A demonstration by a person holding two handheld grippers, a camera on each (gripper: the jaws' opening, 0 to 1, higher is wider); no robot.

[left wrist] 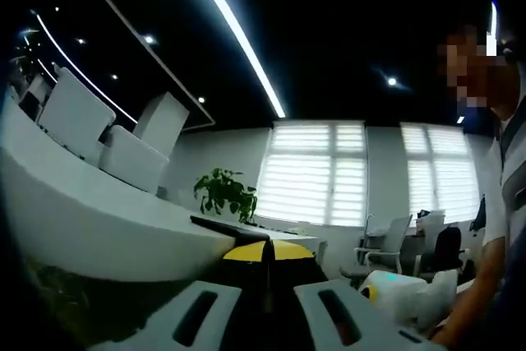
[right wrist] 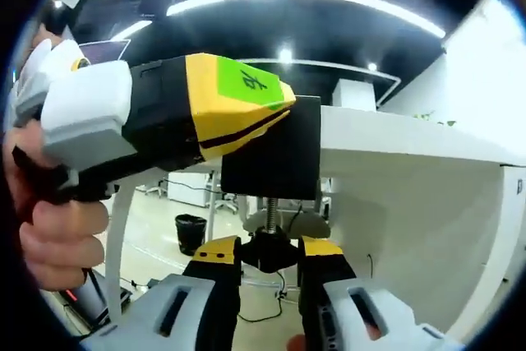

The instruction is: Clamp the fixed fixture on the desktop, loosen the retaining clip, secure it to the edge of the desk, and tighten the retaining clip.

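1. Where the white desk (right wrist: 411,150) runs across the right gripper view, its edge is seen from below, and a black clamp fixture (right wrist: 271,158) is fitted over that edge.
2. In the left gripper view, the same desk (left wrist: 90,219) is seen as a broad white curved surface at the left, with white chairs or panels (left wrist: 82,117) above it and a potted plant (left wrist: 226,193) near its far end, before blinded windows (left wrist: 316,172).
3. At the right edge of that view a person's arm (left wrist: 477,293) is seen.
4. The left gripper (right wrist: 246,108), black and yellow with a green label, is seen in the right gripper view held by a hand (right wrist: 53,236); its tip is laid against the upper part of the fixture at the desk edge. In its own view its jaws are closed to a narrow seam on a dark body with a yellow part (left wrist: 267,251), taken to be the fixture.
5. Below the fixture, a threaded screw (right wrist: 269,211) is seen running down to a black knob (right wrist: 269,251).
6. The right gripper (right wrist: 269,265) is closed on that knob, which is pinched between the yellow-tipped jaws.
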